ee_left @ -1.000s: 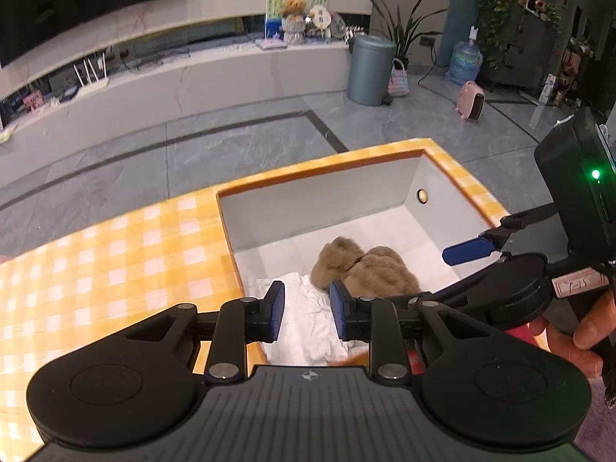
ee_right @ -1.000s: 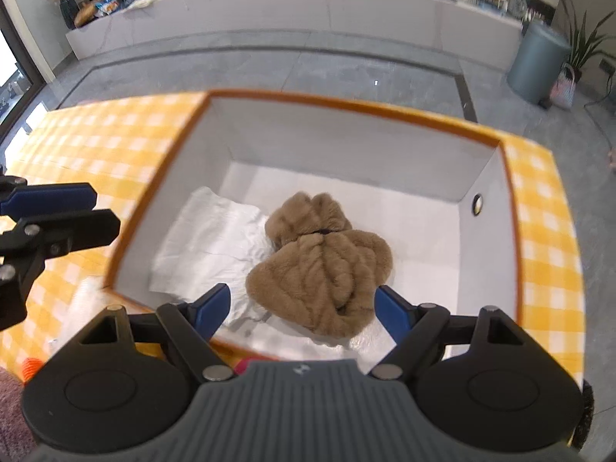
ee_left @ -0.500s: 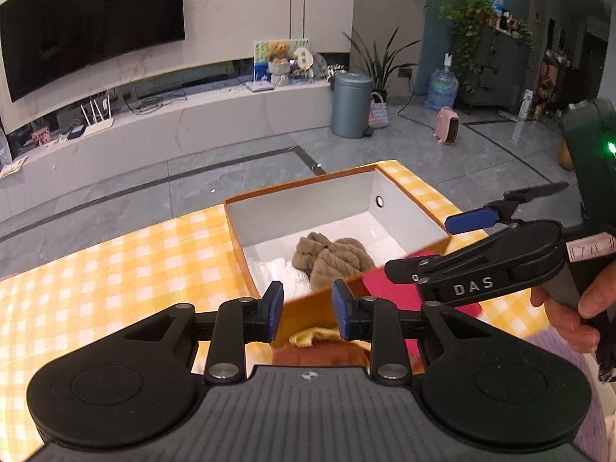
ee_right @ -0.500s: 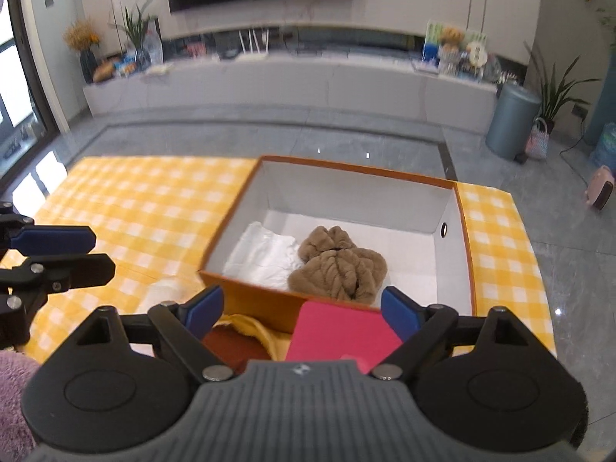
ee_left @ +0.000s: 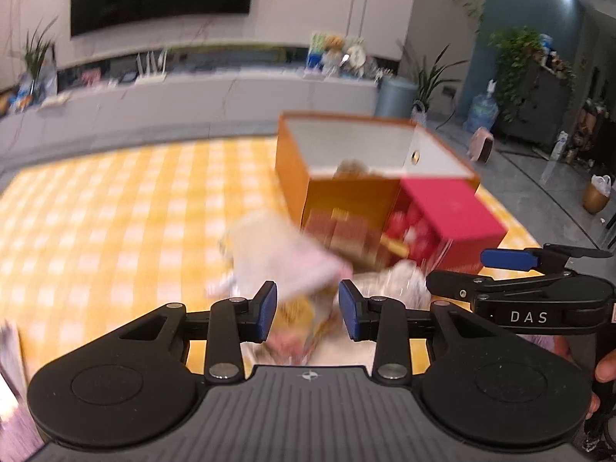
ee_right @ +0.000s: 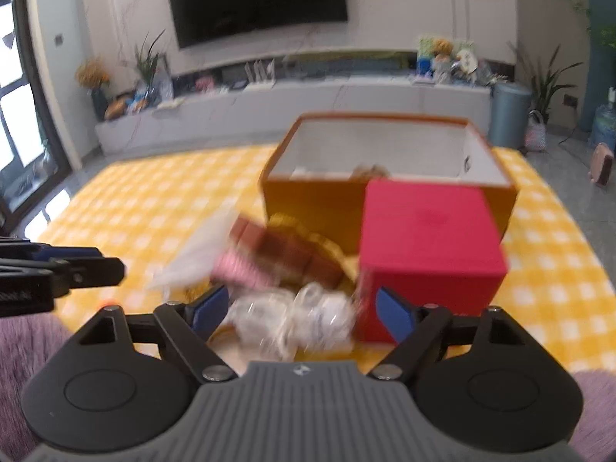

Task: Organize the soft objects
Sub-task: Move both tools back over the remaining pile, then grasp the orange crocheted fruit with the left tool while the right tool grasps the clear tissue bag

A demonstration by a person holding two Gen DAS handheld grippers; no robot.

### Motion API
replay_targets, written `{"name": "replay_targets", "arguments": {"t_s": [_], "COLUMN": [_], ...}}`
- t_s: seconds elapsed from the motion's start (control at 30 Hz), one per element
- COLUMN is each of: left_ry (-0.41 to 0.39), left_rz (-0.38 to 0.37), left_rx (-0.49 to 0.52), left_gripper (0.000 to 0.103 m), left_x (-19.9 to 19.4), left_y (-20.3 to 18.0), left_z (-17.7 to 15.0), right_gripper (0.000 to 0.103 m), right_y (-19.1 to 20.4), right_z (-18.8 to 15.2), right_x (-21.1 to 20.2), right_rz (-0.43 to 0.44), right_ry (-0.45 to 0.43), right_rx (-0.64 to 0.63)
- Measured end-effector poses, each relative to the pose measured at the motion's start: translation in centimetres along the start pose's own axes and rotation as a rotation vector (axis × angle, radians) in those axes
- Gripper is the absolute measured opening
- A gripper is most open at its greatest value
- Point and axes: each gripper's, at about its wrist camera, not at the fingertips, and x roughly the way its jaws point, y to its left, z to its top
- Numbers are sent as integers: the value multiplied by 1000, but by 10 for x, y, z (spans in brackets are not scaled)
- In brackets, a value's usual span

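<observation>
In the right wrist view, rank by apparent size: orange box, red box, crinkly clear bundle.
1. orange box
2. red box, though being nearer the camera inflates it
3. crinkly clear bundle, blurred

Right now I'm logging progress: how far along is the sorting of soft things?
Done: a brown plush item lies in the orange box. In hand: nothing; left hand-held gripper opening, right hand-held gripper closing, both empty. Left: the blurred pile of soft items before the box.
</observation>
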Motion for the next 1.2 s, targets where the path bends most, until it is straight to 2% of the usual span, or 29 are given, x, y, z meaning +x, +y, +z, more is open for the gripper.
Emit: {"name": "replay_targets", "arguments": {"t_s": [0.1,0.3,0.57,0.67,0.77,0.9,0.97,1.03,1.13,1.2], "left_ry": [23,37,122,114,136,215,249,292,384,439], "left_rz": [-12,32,59,63,98,177,222,256,259,254], "left_rx": [-37,8,-63,-56,-41,-23,-20,-42,-104,-94], "left_gripper": [47,51,51,52,55,57,63,64,64,64], "left_x": [9,16,23,14,10,16,21,28,43,55], "left_y": [8,13,32,38,44,60,70,81,93,94], "left_z": [-12,-36,-55,-53,-46,-37,-34,-31,-28,-25], "right_gripper": [83,83,82,79,78,79,84,88,89,89], "right_y": [7,13,43,49,51,43,42,46,53,55], "right_z": [-10,-24,-18,-18,-20,-23,-26,-29,-37,-41], "right_x": [11,29,28,41,59,84,88,90,92,94], "right_rz": [-9,-10,4,11,6,-21,-20,-19,-43,-59], "right_ry": [24,78,-20,-4,26,95,88,82,68,60], "right_rx": [-26,-42,-270,-322,-348,-321,-327,-354,-418,-444]}}
